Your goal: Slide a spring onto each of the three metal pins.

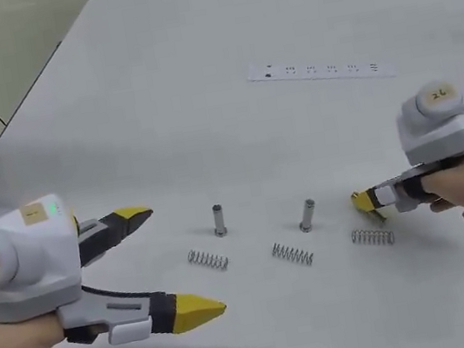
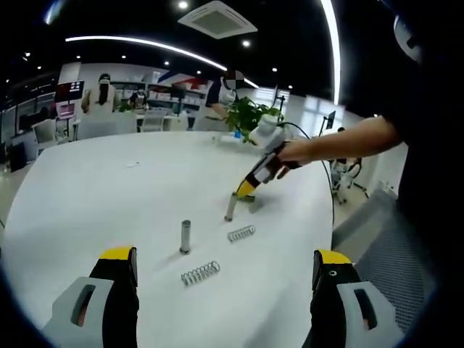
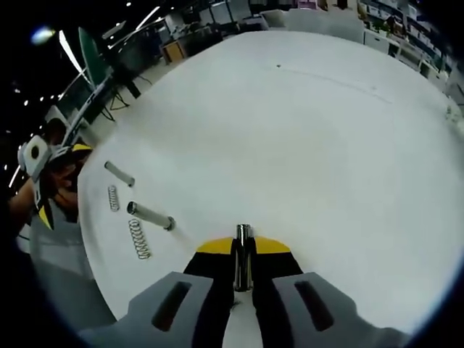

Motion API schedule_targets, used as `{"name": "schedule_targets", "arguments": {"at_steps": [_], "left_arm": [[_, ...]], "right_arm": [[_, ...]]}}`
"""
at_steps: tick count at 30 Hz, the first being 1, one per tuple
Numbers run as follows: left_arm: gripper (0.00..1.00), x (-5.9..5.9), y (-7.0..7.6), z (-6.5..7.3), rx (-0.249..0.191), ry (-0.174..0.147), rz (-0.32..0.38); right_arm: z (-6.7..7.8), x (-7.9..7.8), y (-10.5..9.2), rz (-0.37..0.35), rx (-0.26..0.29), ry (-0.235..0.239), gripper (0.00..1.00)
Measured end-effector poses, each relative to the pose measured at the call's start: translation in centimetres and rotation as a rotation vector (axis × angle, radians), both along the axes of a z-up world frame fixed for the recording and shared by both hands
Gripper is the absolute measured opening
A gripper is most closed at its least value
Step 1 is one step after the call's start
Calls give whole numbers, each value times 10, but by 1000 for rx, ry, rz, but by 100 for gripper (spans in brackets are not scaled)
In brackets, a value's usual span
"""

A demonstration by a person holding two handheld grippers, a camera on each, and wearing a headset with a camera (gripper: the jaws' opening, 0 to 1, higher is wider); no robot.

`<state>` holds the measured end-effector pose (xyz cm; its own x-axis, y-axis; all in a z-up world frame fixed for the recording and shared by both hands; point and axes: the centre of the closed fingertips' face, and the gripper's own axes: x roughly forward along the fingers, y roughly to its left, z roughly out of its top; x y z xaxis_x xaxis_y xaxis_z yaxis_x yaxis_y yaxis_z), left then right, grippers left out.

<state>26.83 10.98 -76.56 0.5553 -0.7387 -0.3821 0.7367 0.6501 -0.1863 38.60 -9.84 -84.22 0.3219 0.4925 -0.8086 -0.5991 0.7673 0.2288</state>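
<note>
Right hand-held gripper point(image 1: 362, 200) clamps a pin point(image 3: 242, 264); left hand-held gripper point(image 1: 181, 260) gapes wide over bare table point(image 1: 207, 125).

white power strip point(image 1: 320, 72) flat on the white table point(image 1: 159, 106), far side

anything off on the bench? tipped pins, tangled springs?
Nothing stands out. Two pins stand upright on the table. The third pin is clamped between the fingers of the right gripper. Three springs lie apart, none on a pin yet.
</note>
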Motion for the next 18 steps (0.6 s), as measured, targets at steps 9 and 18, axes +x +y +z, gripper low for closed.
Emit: {"name": "schedule_targets", "arguments": {"at_steps": [9, 18], "left_arm": [[98, -1, -3, -1, 1, -1, -3], [98, -1, -2, 0, -4, -3, 6]], "right_arm": [[12, -3, -3, 4, 36, -64, 5], [22, -8, -4, 21, 56, -123, 5]]}}
